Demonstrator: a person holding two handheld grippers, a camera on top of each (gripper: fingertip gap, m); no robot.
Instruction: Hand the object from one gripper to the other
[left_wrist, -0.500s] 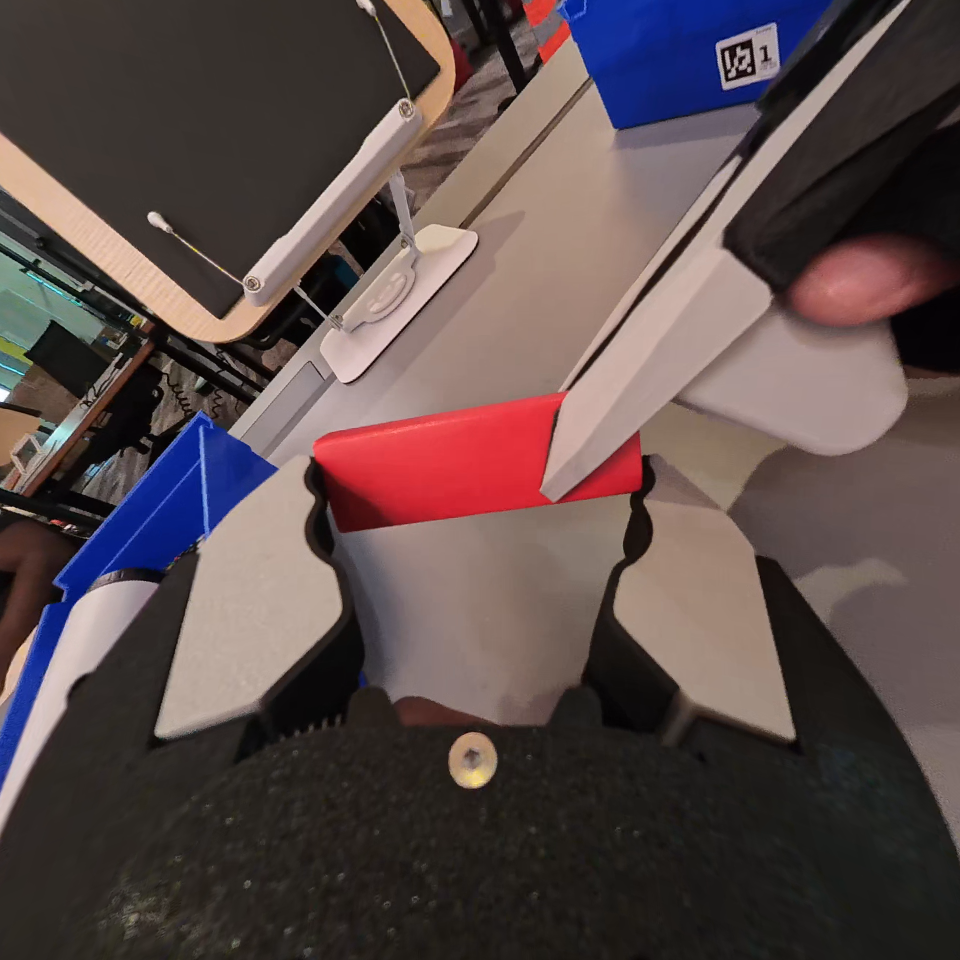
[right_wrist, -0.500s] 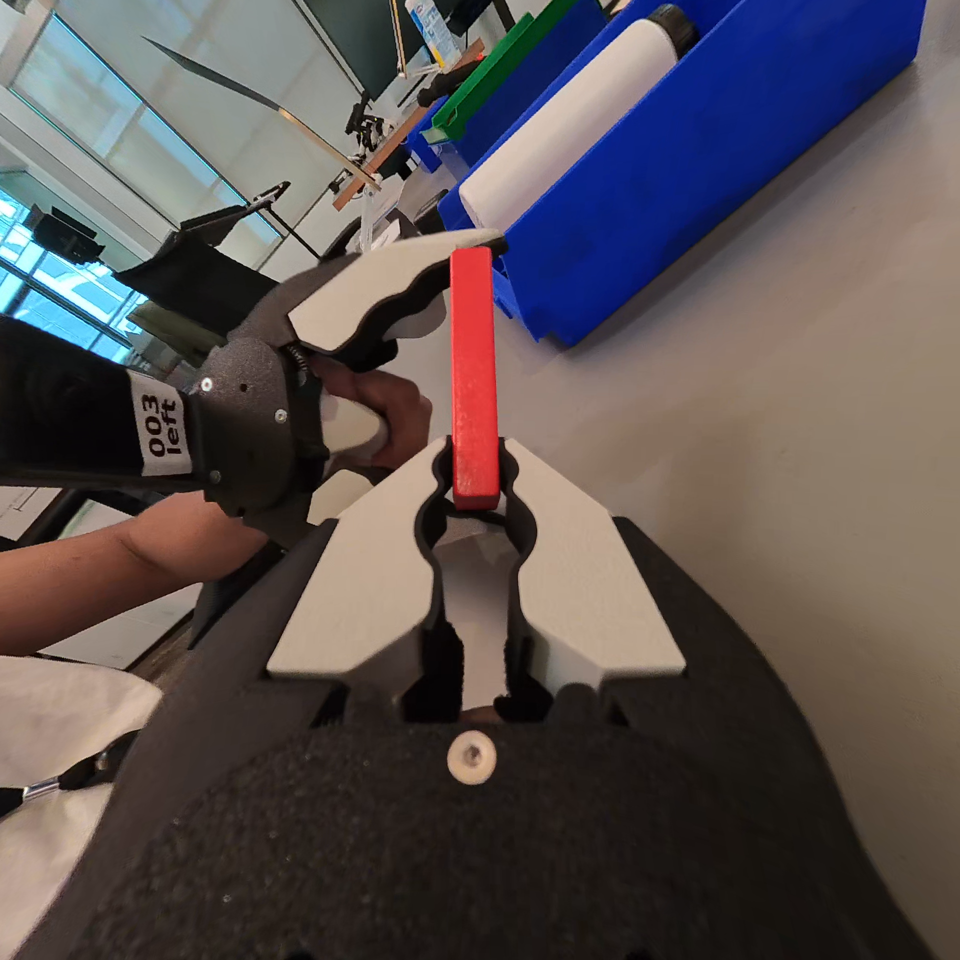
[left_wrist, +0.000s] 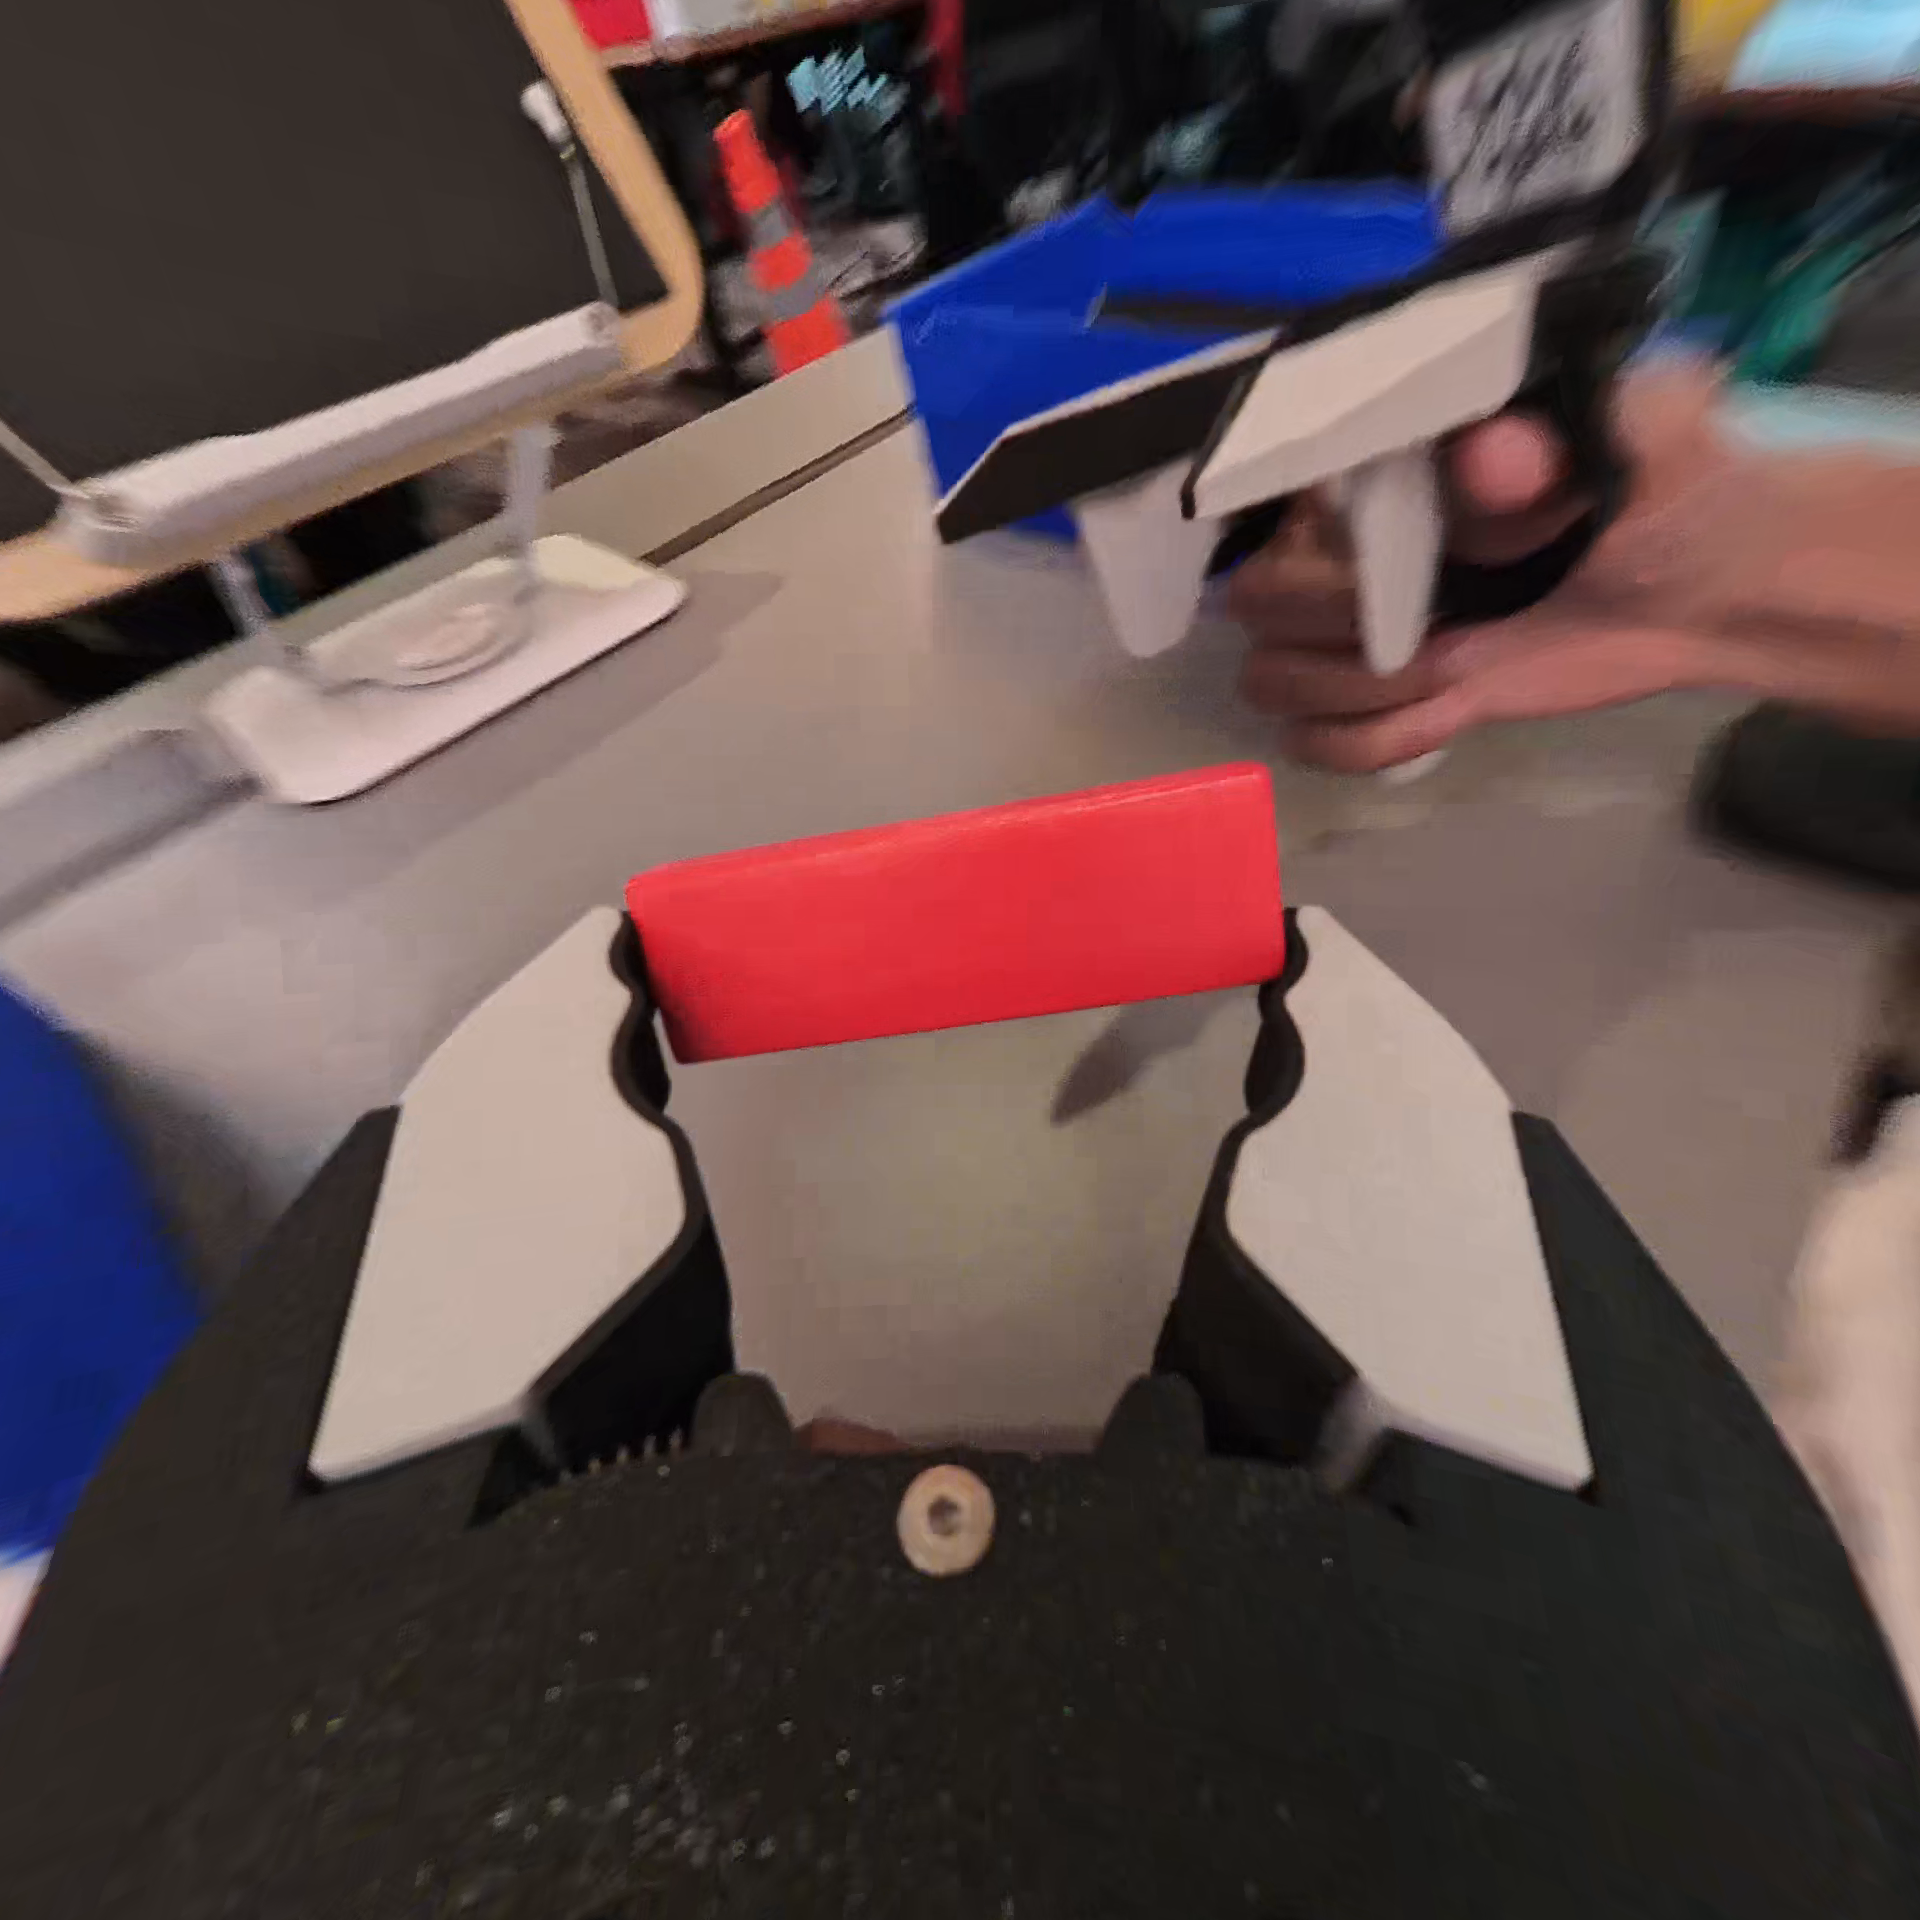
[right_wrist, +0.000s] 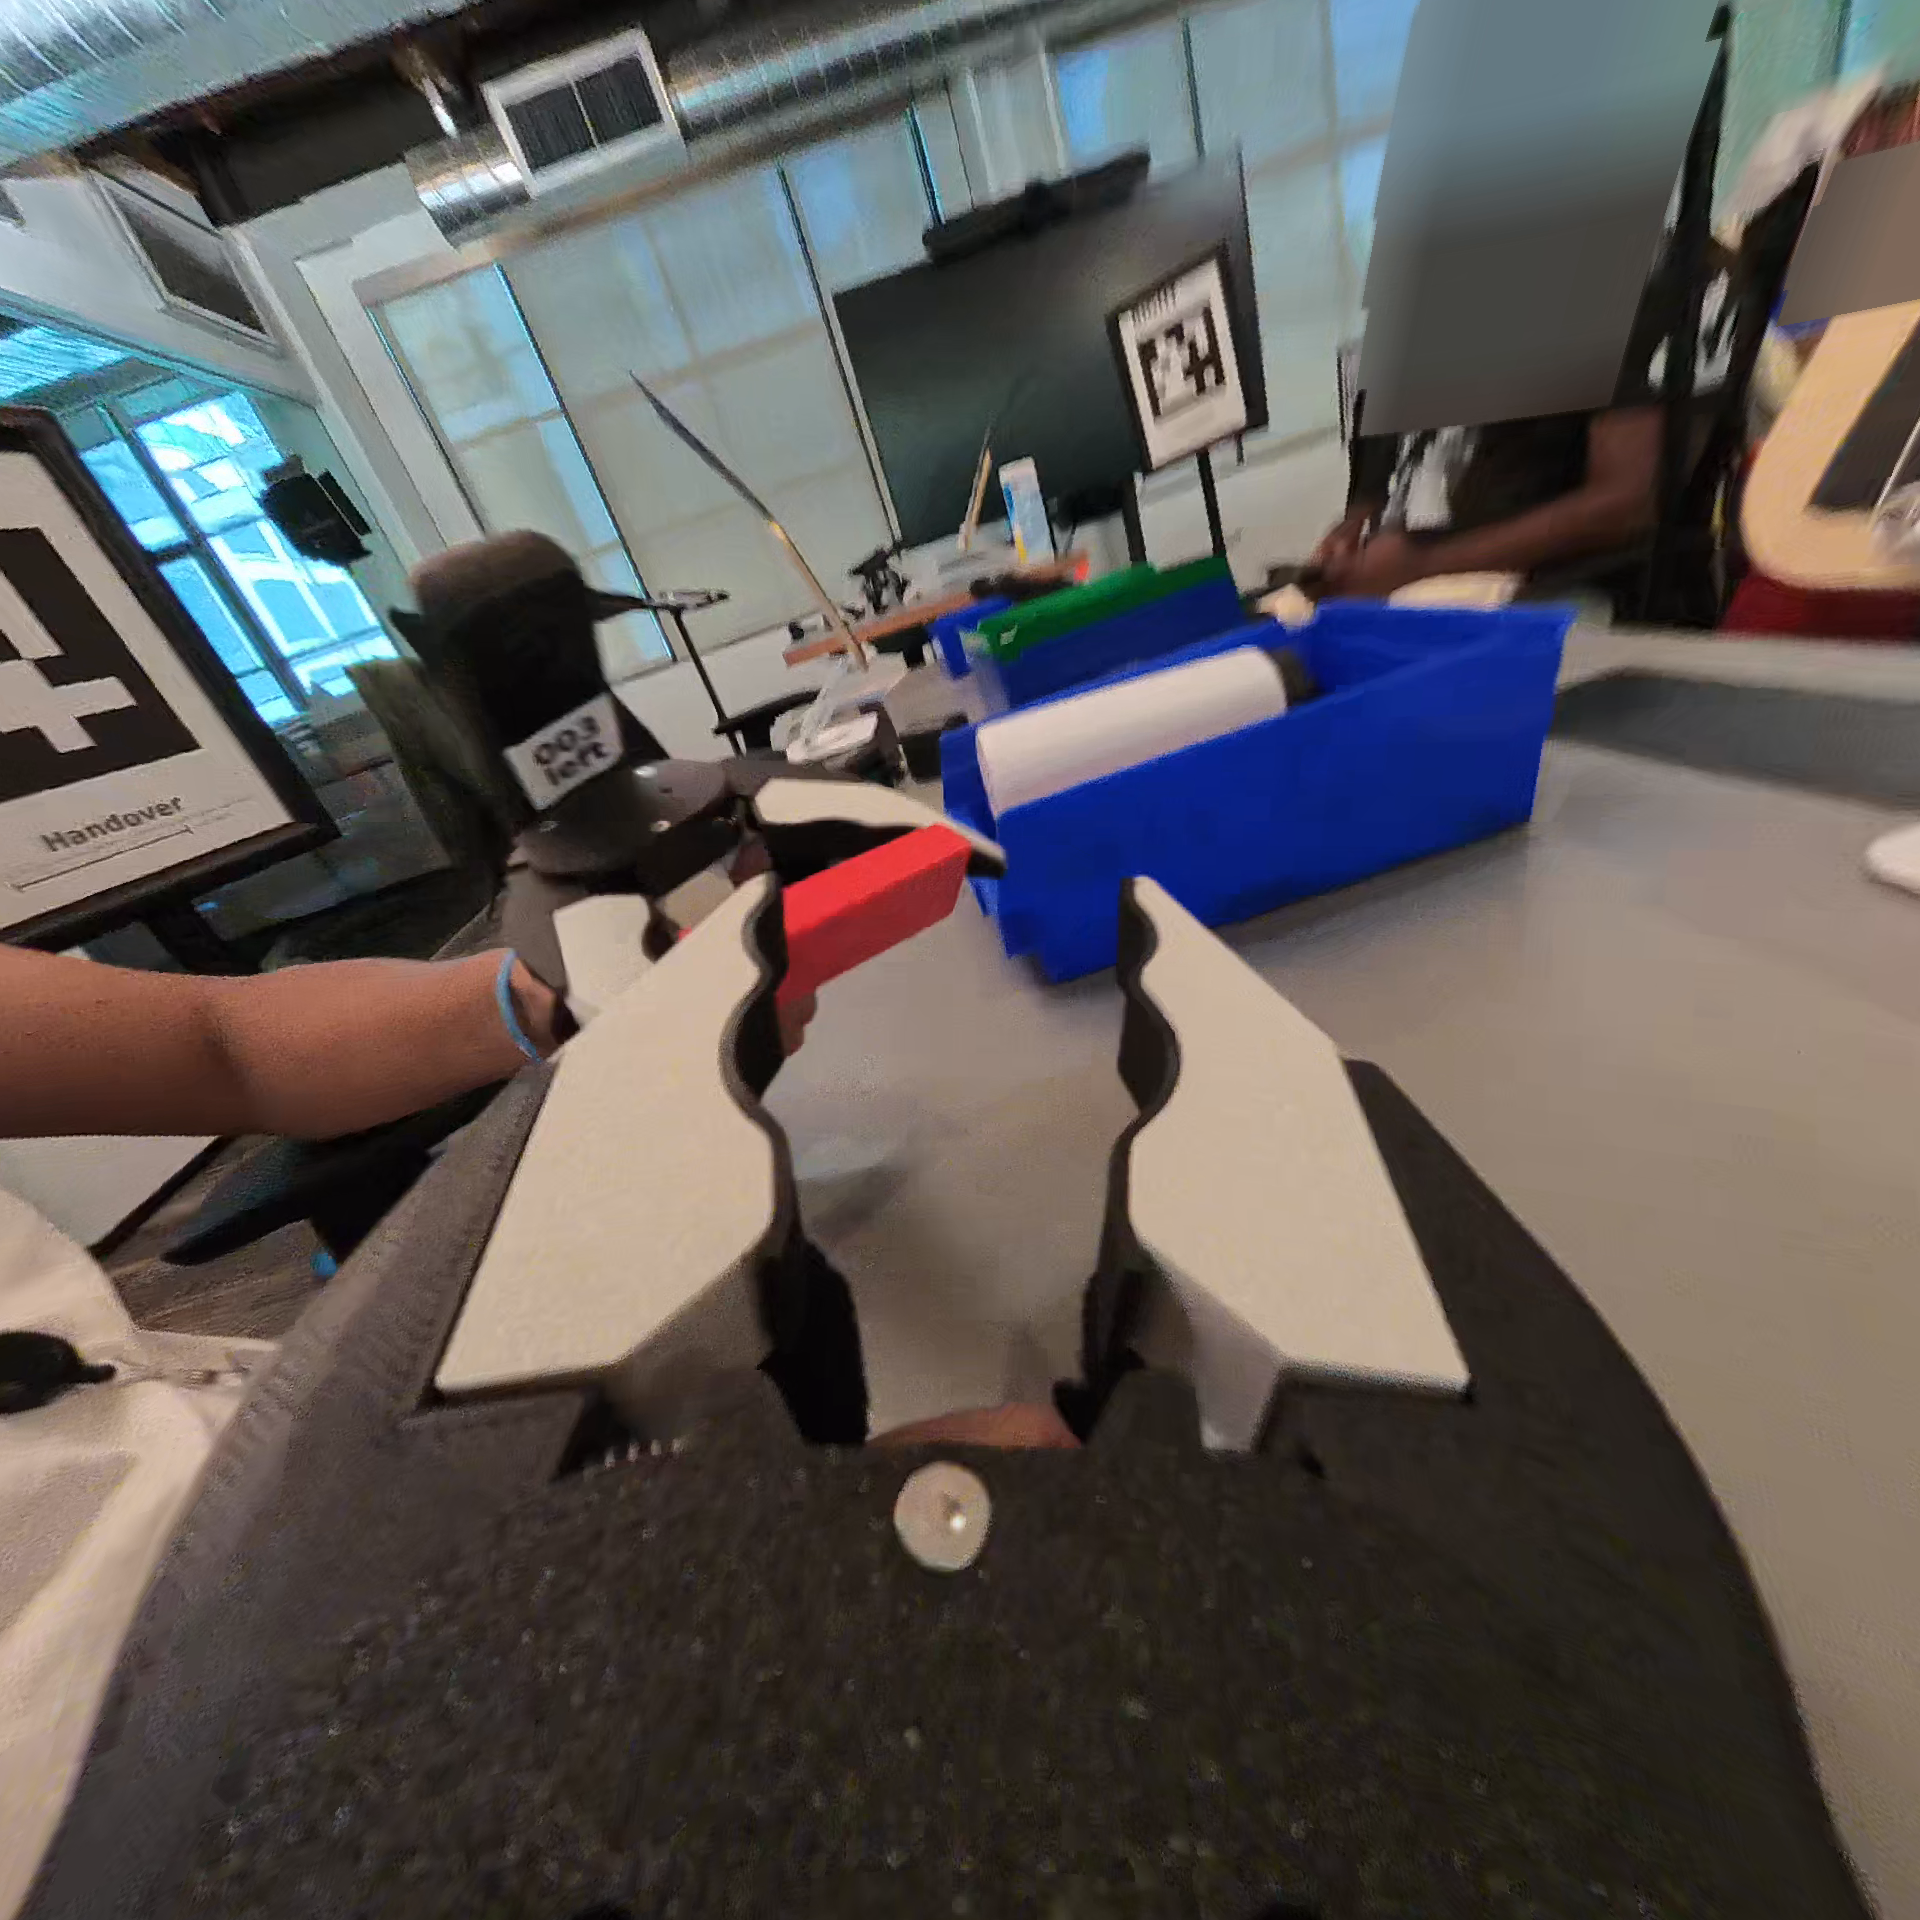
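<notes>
Above the grey worktop (left_wrist: 831, 665), the left gripper (left_wrist: 956, 966) has its fingers clamped on the ends of the flat red rectangular block (left_wrist: 956, 925); the right gripper (right_wrist: 951, 914), well apart, gapes empty

Looks like an open-plan lab/office space used for data collection. Grey worktable (right_wrist: 1621, 1039) holds blue plastic storage bins (right_wrist: 1351, 769), more blue and green bins (right_wrist: 1101, 613) behind. Framed fiducial marker signs on stands: one at left edge (right_wrist: 94, 707), one upper centre-right (right_wrist: 1190, 358). Glass partition walls (right_wrist: 644, 343), exposed duct and ceiling vent (right_wrist: 582, 104) at top. Left wrist view: orange traffic cone (left_wrist: 774, 249) and cluttered shelving (left_wrist: 1039, 125) at top, blurred.
</notes>
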